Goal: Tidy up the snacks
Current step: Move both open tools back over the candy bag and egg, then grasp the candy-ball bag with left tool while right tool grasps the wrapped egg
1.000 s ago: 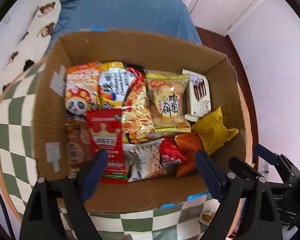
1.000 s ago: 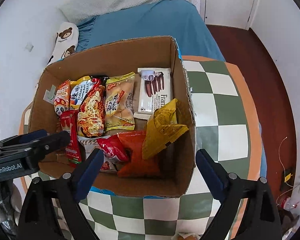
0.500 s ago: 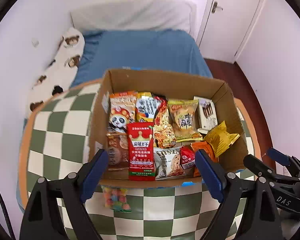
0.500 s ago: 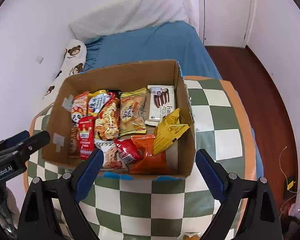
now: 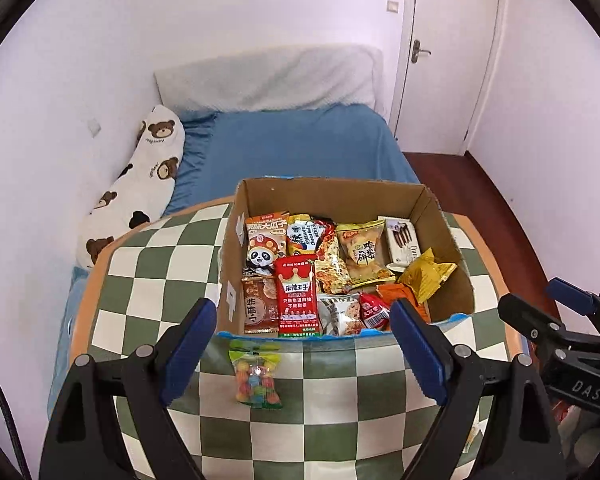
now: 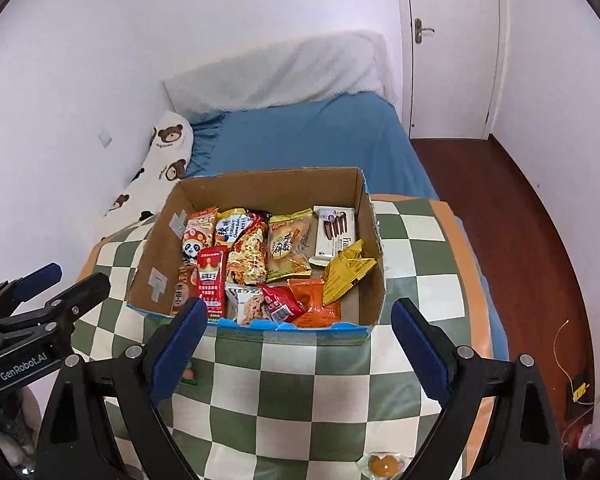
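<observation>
We hold the left gripper [image 5: 300,344] above the near edge of the counter [image 5: 160,280], its fingers [image 5: 186,344] spread wide with nothing between them. The right gripper [image 6: 296,344] hangs beside it in the same way, its blue-padded fingers [image 6: 418,350] wide apart and empty.

Ahead of both we see the cardboard box [image 5: 452,264] standing on the green and cream checkered cloth of the counter, open at the top and packed with snacks. Along its far row lie a panda packet [image 5: 265,242], a yellow cheese-ball bag [image 5: 304,234], a noodle-print bag [image 5: 332,264], a yellow cake packet [image 5: 362,252] and a white wafer box [image 5: 402,244]. In the near row we see a brown biscuit pack [image 5: 258,304], a red crown packet [image 5: 297,296] lying partly over the packets around it, a grey and white packet [image 5: 338,314], a small red sachet [image 5: 374,310], an orange packet [image 5: 400,294] and a crumpled gold bag [image 5: 428,274] leaning toward the box's right wall.

One candy bag [image 5: 257,374], clear with coloured sweets and a green top, lies on the cloth outside the box, just in front of its near wall, between the left gripper's fingers as that camera sees it. From the right wrist view only a sliver of it shows behind the left finger.

Beyond the counter stands a bed [image 6: 312,140] with a blue sheet, a bear-print pillow [image 5: 140,192] against the wall, and a white door [image 6: 452,48].
</observation>
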A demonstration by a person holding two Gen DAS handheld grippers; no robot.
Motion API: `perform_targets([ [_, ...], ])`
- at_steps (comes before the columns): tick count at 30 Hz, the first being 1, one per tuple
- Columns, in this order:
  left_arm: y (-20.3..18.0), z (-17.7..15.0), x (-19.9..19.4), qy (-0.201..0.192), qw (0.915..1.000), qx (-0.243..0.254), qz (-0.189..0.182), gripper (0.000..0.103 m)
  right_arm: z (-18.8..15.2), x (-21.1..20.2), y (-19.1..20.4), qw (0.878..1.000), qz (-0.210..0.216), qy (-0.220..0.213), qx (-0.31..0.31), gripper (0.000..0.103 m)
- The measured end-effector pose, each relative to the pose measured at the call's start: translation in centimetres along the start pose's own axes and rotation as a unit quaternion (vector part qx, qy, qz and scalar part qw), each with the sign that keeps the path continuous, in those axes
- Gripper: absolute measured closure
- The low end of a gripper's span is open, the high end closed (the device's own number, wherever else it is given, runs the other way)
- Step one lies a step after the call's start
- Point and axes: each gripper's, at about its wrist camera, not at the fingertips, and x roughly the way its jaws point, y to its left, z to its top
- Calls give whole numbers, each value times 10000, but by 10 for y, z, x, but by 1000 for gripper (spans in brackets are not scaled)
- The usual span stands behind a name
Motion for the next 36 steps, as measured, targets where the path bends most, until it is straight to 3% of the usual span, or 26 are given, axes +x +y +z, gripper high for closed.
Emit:
perform_targets([
  [5, 1, -23, -5, 131, 9999, -10, -12, 14, -24, -8, -18, 9987, 146, 199, 455, 8],
  [9, 5, -57, 24, 682, 9976, -96, -8, 14, -63, 9, -59, 9909, 131, 649, 1173, 8],
  [12, 9, -84, 51, 1139, 9933, -184, 8, 14, -101, 34, -98, 9775, -44, 1139, 1776, 8],
  [16, 16, -114, 86, 1630, 9860, -347, 51, 14, -161, 73, -145, 9478, -147, 1870, 2579, 8],
  [22, 45, -147, 126, 2262, 9702, -827, 272, 14, -230, 127, -168, 9097, -159, 2648, 3196, 8],
  [23, 50, -150, 129, 2309, 9686, -875, 294, 14, -237, 133, -168, 9065, -176, 2711, 3232, 10],
  [25, 60, -154, 135, 2395, 9654, -970, 340, 14, -251, 146, -165, 9023, -216, 2814, 3258, 22],
  [27, 67, -152, 137, 2383, 9652, -1013, 362, 14, -253, 153, -158, 9094, -334, 2779, 3076, 27],
  [30, 75, -142, 137, 2220, 9694, -952, 430, 14, -245, 163, -137, 9267, -359, 2685, 2603, 41],
  [36, 77, -119, 163, 2343, 9690, -741, 258, 14, -221, 193, -79, 9464, -111, 2767, 1663, 46],
])
